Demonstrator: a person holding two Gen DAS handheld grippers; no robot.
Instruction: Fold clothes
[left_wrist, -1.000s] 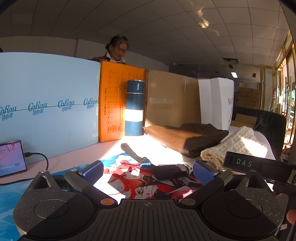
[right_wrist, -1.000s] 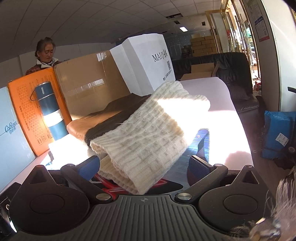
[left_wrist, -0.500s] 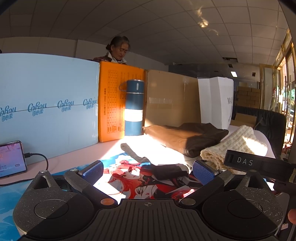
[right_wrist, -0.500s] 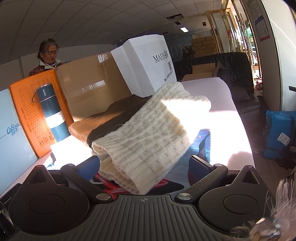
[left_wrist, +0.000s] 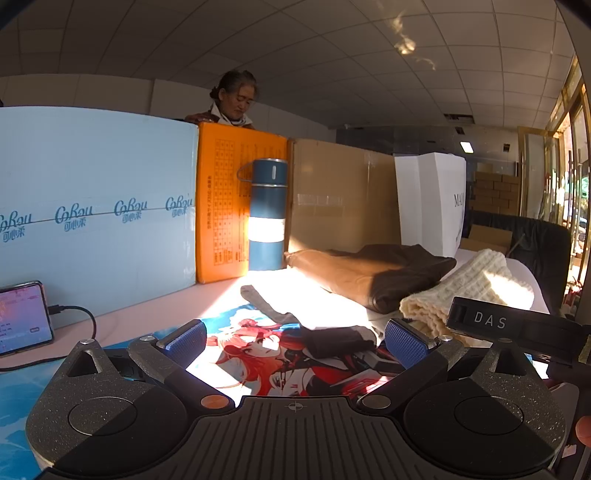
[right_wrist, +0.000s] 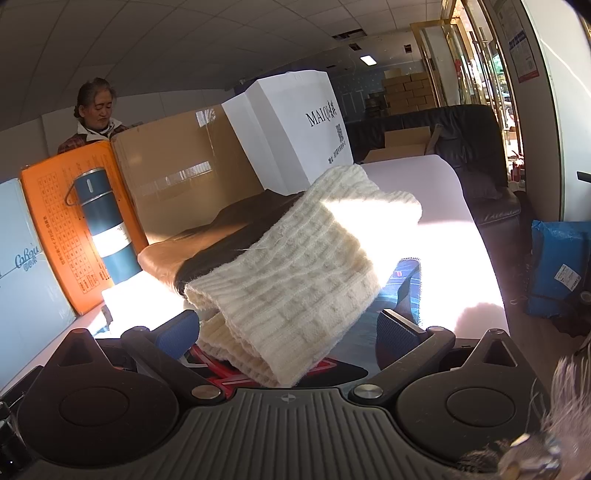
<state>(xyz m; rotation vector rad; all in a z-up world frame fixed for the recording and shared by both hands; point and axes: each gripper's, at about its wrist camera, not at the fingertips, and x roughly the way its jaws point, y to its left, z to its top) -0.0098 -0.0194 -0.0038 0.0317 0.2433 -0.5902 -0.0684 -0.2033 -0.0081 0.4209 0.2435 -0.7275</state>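
Left gripper: jaws spread wide, nothing between the blue pads, low over the printed mat.
Between the left jaws, just ahead: a small dark folded piece lying on the mat.
Further ahead of the left jaws: a grey garment spread flat in the sun patch.
Right gripper: jaws also wide, gripping nothing.
Between the right jaws: the near end of the folded cream knit sweater; whether either pad touches it I cannot tell.
Behind the sweater: a brown folded garment, which the knit partly overlaps.
Beyond, to the left: a blue flask standing upright against the orange board.
Beyond, centre: a white bag beside the cardboard.
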